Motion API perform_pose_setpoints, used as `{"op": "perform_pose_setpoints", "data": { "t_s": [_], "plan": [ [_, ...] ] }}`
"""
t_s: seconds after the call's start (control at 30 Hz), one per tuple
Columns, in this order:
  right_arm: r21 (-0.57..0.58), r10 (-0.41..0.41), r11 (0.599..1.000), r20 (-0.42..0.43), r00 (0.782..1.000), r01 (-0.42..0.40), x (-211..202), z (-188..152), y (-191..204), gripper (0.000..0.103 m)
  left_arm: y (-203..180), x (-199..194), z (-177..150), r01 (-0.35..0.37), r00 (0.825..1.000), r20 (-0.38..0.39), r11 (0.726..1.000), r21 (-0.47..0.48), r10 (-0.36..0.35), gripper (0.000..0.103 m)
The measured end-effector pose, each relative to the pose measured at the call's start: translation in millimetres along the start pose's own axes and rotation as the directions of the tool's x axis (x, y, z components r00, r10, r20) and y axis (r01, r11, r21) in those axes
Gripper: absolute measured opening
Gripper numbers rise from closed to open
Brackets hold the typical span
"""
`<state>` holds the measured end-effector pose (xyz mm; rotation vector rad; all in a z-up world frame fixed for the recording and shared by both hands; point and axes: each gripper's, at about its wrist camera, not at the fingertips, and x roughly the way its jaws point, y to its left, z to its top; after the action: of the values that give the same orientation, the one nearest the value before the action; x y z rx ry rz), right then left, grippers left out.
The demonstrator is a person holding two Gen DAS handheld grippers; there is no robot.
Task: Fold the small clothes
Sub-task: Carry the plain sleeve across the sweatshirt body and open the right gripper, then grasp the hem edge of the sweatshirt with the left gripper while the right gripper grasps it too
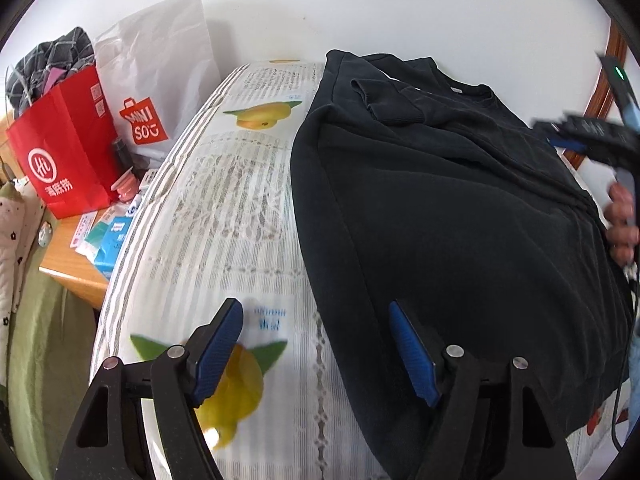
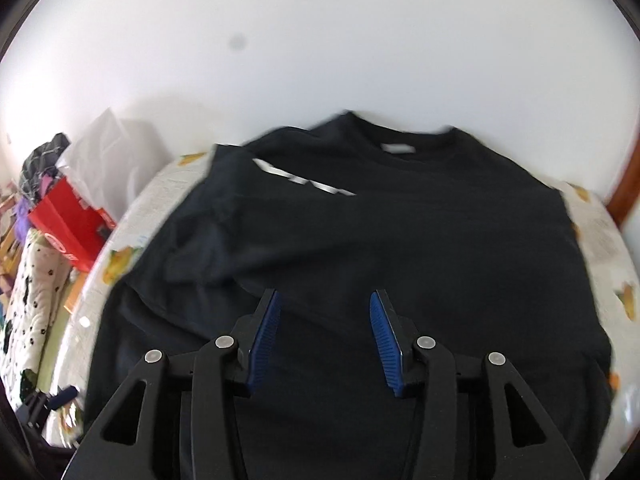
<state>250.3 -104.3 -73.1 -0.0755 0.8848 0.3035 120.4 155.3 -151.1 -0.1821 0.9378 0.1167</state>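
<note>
Left wrist view | left gripper (image 1: 316, 344) jaws spread, empty | right gripper (image 2: 324, 340) jaws spread, empty over black sweatshirt (image 2: 400, 240) | next (likely): pinch hem evenly, fold flat

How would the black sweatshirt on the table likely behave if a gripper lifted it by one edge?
The black sweatshirt would probably droop, since it lies limp and creased. Its folded sleeve would likely slide off. It looks thick, so perhaps fairly heavy.

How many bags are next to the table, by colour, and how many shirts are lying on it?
Red paper bag: 1
White plastic bag with an orange logo: 1
Black shirt lying on the patterned tablecloth: 1
Total: 3
</note>
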Motion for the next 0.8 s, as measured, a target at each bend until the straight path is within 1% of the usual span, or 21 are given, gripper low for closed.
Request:
{"op": "perform_pose_setpoints", "data": {
  "t_s": [0.07, 0.1, 0.13, 0.27, 0.33, 0.4, 0.43, 0.53, 0.6, 0.67, 0.73, 0.8],
  "plan": [
    [0.023, -0.054, 0.998, -0.003, 0.999, 0.054, -19, -23, -31, 0.046, -1, -5, -7, 0.024, 1.000, -0.006, 1.000, -0.016, -0.025, 0.067],
    [0.035, -0.078, 0.996, -0.001, 0.997, 0.078, -28, -31, -44, 0.046, -2, -7, -11, 0.035, 0.999, -0.008, 0.999, -0.020, -0.035, 0.063],
    [0.053, -0.108, 0.993, -0.006, 0.994, 0.108, -39, -44, -62, 0.046, -4, -11, -15, 0.049, 0.999, -0.007, 0.999, -0.018, -0.050, 0.057],
    [0.135, -0.161, 0.977, -0.042, 0.986, 0.165, -74, -89, -126, 0.046, -14, -22, -28, 0.096, 0.995, -0.005, 0.995, -0.002, -0.096, 0.046],
    [0.166, -0.203, 0.964, -0.047, 0.978, 0.208, -94, -117, -157, 0.046, -17, -24, -32, 0.100, 0.995, 0.006, 0.995, -0.001, -0.100, 0.039],
    [0.180, -0.223, 0.956, -0.056, 0.973, 0.230, -104, -138, -176, 0.046, -17, -24, -33, 0.098, 0.995, 0.012, 0.995, 0.000, -0.098, 0.035],
    [0.189, -0.226, 0.954, -0.065, 0.972, 0.235, -108, -149, -185, 0.046, -18, -24, -33, 0.103, 0.995, 0.014, 0.995, -0.005, -0.103, 0.032],
    [0.237, -0.227, 0.939, -0.118, 0.967, 0.249, -112, -184, -209, 0.046, -17, -22, -31, 0.108, 0.994, 0.007, 0.994, -0.023, -0.108, 0.028],
    [0.252, -0.205, 0.939, -0.137, 0.969, 0.234, -108, -198, -218, 0.046, -17, -20, -29, 0.106, 0.994, 0.000, 0.994, -0.025, -0.106, 0.027],
    [0.252, -0.192, 0.942, -0.137, 0.972, 0.221, -106, -210, -227, 0.046, -18, -18, -27, 0.106, 0.994, -0.006, 0.994, -0.031, -0.107, 0.027],
    [0.265, -0.186, 0.942, -0.109, 0.977, 0.209, -106, -212, -226, 0.046, -18, -15, -23, 0.106, 0.994, -0.012, 0.994, -0.035, -0.106, 0.027],
    [0.281, -0.153, 0.944, -0.098, 0.983, 0.175, -105, -209, -228, 0.046, -19, -11, -19, 0.105, 0.994, -0.018, 0.994, -0.040, -0.106, 0.027]
  ]
}}
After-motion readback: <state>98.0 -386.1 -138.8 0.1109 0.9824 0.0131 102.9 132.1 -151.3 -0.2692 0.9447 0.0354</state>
